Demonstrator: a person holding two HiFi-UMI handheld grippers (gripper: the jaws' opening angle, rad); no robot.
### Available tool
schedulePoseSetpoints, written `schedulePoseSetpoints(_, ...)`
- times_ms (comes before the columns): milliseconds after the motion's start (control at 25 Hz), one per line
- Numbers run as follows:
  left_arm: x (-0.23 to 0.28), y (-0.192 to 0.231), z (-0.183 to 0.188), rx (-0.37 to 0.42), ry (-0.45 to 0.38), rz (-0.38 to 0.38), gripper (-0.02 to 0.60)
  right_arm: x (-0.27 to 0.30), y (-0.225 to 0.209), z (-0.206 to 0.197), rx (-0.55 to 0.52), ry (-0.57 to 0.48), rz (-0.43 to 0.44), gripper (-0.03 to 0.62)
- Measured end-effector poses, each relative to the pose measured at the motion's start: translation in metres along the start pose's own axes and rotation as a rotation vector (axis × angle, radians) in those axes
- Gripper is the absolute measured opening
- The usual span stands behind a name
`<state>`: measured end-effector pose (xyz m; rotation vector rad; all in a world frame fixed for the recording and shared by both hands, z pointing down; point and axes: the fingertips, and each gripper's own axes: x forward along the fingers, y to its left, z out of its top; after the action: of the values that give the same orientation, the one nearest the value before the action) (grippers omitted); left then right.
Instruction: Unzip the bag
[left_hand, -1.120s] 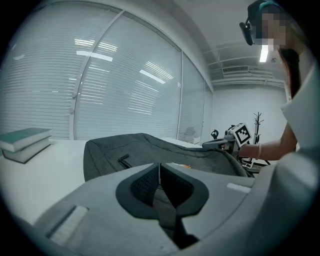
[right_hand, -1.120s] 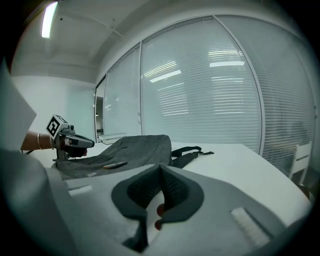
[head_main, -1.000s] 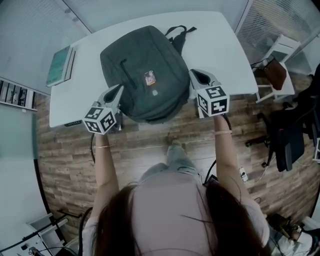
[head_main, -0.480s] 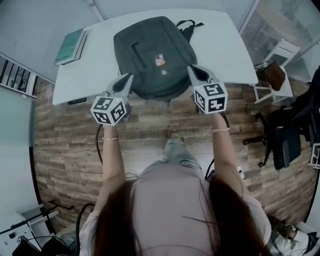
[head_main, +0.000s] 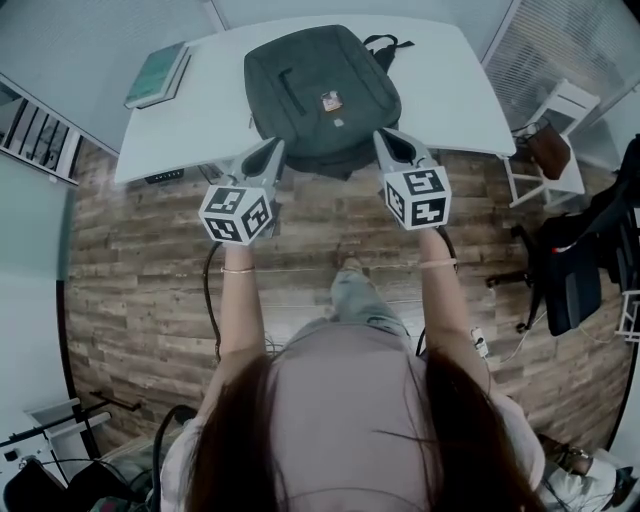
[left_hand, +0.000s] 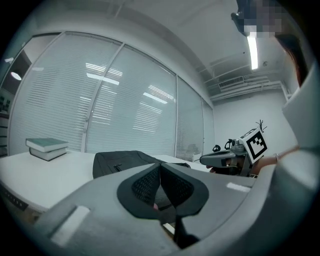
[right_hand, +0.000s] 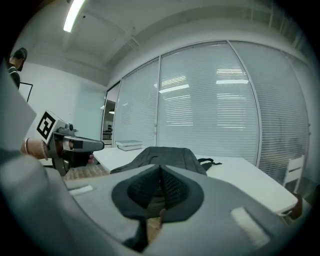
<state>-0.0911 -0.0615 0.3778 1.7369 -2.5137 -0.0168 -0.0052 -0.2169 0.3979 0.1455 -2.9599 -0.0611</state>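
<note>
A dark grey backpack lies flat on the white table, its straps at the far end. It also shows in the left gripper view and the right gripper view. My left gripper hovers just off the table's near edge, in front of the bag's left corner, jaws shut on nothing. My right gripper is level with it at the bag's near right corner, also shut and empty. Neither touches the bag. Its zipper pulls are not visible.
A green book lies at the table's far left corner. A white chair with a brown bag stands to the right, and a black office chair nearer. Wooden floor runs below the table edge.
Both grippers have drawn back from beside the bag toward the person, to just off the table's near edge. The bag sits farther up the view. Jaws stay shut.
</note>
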Motion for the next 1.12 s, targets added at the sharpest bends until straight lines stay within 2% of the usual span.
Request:
schedulePoseSetpoints(560,-0.052,-0.053,0.011,0.041,-0.063,0.041,0.011,-0.056,0.043,0.009,-0.107,-0.075,-0.018,0.003)
schedulePoseSetpoints(760,-0.065,-0.069,0.008,0.046,-0.075,0.069,0.011,-0.077,0.054,0.011,-0.105,-0.093,-0.016,0.003)
schedulePoseSetpoints(1120,-0.08,-0.099,0.014,0.023,-0.119,0.064,0.011,-0.107,0.073,0.009,-0.098,-0.107,-0.013,0.003)
